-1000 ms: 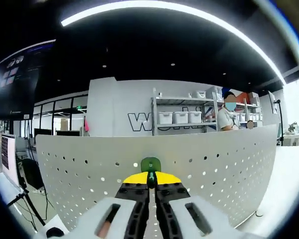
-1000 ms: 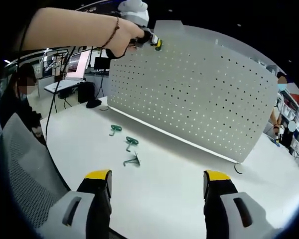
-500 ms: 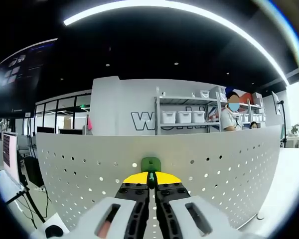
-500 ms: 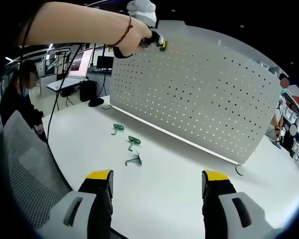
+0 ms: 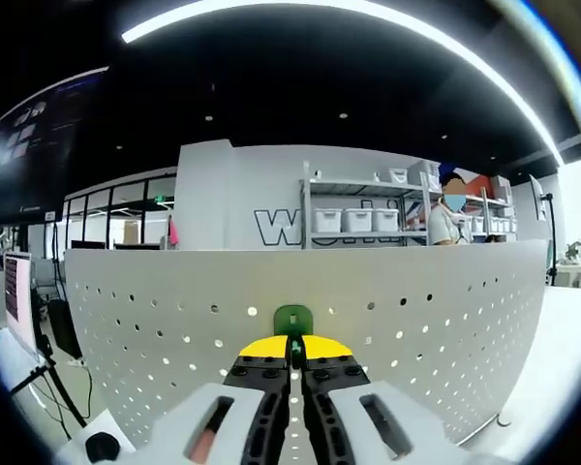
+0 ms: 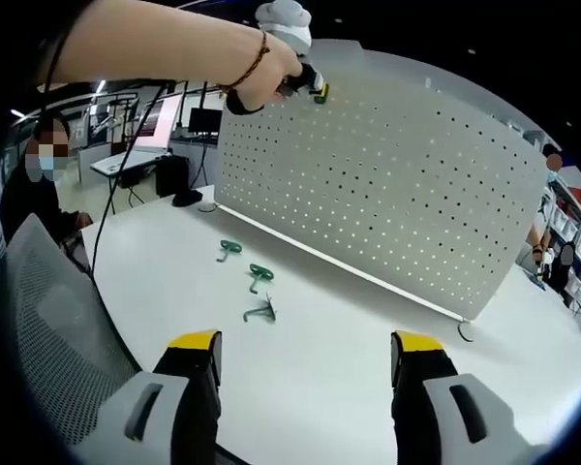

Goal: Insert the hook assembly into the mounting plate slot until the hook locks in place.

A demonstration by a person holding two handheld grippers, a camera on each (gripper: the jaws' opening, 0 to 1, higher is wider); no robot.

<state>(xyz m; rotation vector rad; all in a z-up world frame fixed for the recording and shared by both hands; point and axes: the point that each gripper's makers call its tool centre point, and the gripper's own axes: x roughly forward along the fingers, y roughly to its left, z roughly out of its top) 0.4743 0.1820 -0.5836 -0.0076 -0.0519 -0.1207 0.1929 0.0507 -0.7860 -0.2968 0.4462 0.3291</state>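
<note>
My left gripper (image 5: pixel 291 351) is shut on a green hook (image 5: pixel 292 319), whose rounded top pokes out above the yellow jaw tips. It is held against the upper part of the white perforated mounting plate (image 5: pixel 416 339). In the right gripper view, the left gripper (image 6: pixel 315 89) is up at the top edge of the perforated plate (image 6: pixel 387 194), held by a person's hand. My right gripper (image 6: pixel 303 349) hangs open over the white table (image 6: pixel 320 387), with nothing between its jaws. Three more green hooks (image 6: pixel 259 274) lie on the table in front of the plate.
The plate stands upright across the round white table, on a small foot (image 6: pixel 463 329) at its right end. A mesh chair back (image 6: pixel 48 320) is at the left. A seated person (image 6: pixel 29 194) is at the far left. Shelves with bins (image 5: pixel 353 218) stand behind the plate.
The left gripper with the hook has shifted slightly right along the plate's top edge and lower against it. The right gripper has stayed in place, open.
</note>
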